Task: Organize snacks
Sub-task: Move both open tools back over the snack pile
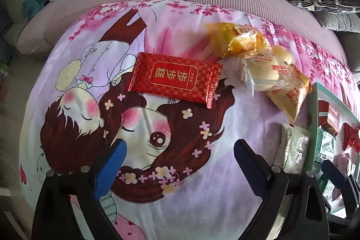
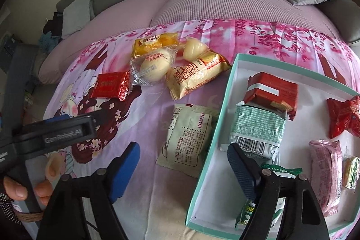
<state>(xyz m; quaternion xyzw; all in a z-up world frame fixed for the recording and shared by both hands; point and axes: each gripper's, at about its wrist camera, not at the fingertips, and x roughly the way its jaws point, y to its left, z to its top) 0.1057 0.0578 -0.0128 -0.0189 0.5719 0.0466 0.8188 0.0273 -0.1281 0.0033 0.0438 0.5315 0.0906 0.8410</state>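
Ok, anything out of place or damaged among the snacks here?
Nothing looks damaged or spilled. Several packets still lie outside the teal box: the red packet, a heaped cluster of yellow cakes, and a white packet against its wall.

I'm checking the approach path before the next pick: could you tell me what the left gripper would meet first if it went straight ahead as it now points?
Most likely the red snack packet: it lies flat on the printed cloth, ahead of the open left gripper and roughly centred between its fingers. Only bare cloth shows between them, though depth is hard to judge through the fisheye.
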